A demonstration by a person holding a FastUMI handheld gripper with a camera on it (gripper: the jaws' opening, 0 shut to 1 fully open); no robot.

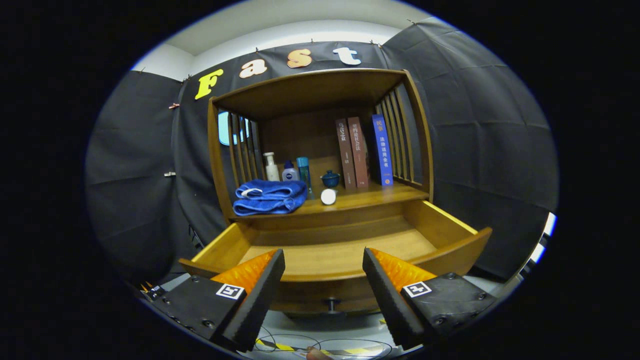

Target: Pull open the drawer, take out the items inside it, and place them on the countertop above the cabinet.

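Drawer [340, 252] stands pulled out just ahead of the claw [324, 287], its pale wooden floor bare, its curved front board crossing between the two fingers and its small knob [331, 303] sitting low in the gap. And the claw is released, fingers [260, 290] spread wide, black ridged pads facing each other, nothing between them but that front board beyond. Up past the drawer, the countertop [360, 200] of the wooden cabinet [320, 95] carries the goods: a folded blue towel [270, 197] on the left-finger side, near the front edge, and a small white round item [328, 196] just beside it, closer to centre. Behind those, toward the back panel, a white bottle [271, 167], a smaller bottle with a blue cap [290, 172] and a tall teal bottle [303, 172] line up, then a little blue lidded pot [330, 178]. Farther over, on the right-finger side, two brown books [352, 152] and a blue book [382, 150] stand upright against the slatted side. Black cloth [480, 125] hangs all round the cabinet, a white wall above it. Down under the fingers, a pale floor with thin cables [320, 344] and yellow-black striped tape [280, 346].
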